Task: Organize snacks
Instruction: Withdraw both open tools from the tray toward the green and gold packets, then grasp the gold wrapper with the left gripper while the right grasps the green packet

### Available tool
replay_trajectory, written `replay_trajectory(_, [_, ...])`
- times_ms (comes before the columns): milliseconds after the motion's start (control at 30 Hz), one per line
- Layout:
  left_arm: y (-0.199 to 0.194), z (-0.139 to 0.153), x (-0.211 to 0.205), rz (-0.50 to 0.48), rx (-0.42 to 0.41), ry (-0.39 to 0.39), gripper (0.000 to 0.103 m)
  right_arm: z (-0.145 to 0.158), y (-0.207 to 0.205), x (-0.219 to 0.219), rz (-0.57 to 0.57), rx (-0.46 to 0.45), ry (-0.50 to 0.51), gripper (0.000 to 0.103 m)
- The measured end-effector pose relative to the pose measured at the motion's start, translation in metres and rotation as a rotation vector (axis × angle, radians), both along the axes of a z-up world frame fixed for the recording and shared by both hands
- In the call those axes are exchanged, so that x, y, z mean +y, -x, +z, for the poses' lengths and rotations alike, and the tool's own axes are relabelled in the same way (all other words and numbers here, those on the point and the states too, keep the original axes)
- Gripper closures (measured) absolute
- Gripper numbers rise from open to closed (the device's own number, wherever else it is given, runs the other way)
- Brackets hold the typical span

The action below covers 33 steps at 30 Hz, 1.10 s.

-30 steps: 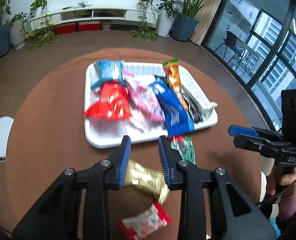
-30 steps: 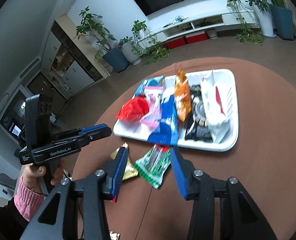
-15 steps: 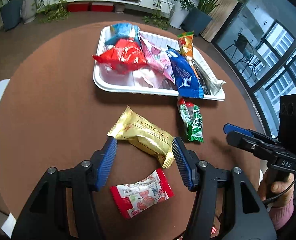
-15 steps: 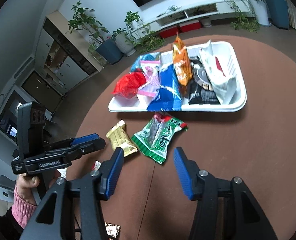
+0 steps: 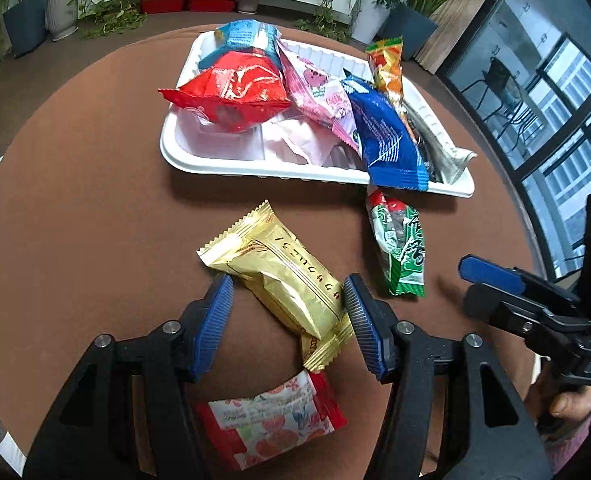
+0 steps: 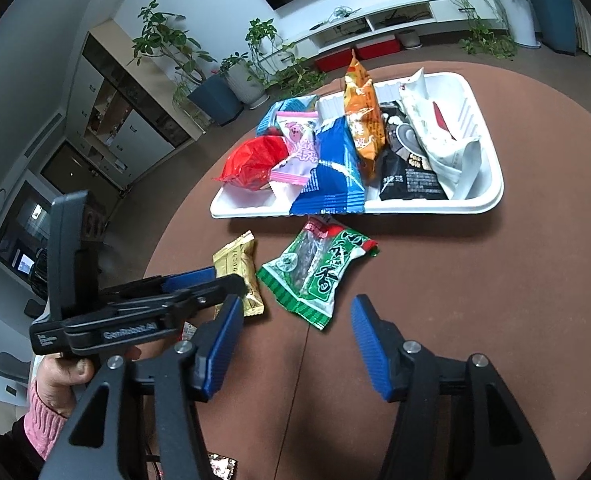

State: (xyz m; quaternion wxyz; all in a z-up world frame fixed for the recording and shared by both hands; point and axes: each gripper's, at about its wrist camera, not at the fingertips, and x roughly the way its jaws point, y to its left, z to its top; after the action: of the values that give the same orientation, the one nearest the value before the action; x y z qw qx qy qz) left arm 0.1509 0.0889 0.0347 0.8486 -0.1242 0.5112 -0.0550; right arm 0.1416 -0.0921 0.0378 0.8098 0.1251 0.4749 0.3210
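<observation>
While both hand-held grippers stand released, snacks lie on the worktop (image 5: 75, 200).
The gold packet (image 5: 283, 276) lies between the left hand-held gripper (image 5: 287, 292) pads, untouched; the right hand-held gripper (image 6: 295, 312) is opening, near the green packet (image 6: 319, 268).

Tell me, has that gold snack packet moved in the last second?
Yes. The gold snack packet was between the left hand-held gripper pads by the white tray; now it lies on the table, farther from it.

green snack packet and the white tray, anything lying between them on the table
Nothing: in the right wrist view the green snack packet lies just short of the white tray, with only bare brown table between.
</observation>
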Motion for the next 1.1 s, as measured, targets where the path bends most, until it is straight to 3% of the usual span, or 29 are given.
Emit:
replay_trajectory(333, [-0.006,-0.003,-0.012,-0.064,-0.019,-0.091,0.048,0.000,0.000,0.001,-0.009,0.001,0.001,0.043])
replay_trajectory(567, [-0.005,-0.004,0.000,-0.087,-0.036,-0.094,0.069,0.001,0.000,0.003,-0.010,-0.003,0.004,0.040])
replay_trajectory(700, [-0.001,-0.004,0.011,-0.099,-0.048,-0.069,0.072,0.003,0.004,0.004,-0.004,-0.006,0.012,0.040])
replay_trajectory(1100, [0.016,-0.005,0.026,-0.120,-0.063,-0.075,0.073,0.023,0.043,0.037,0.152,-0.184,0.202,0.036])
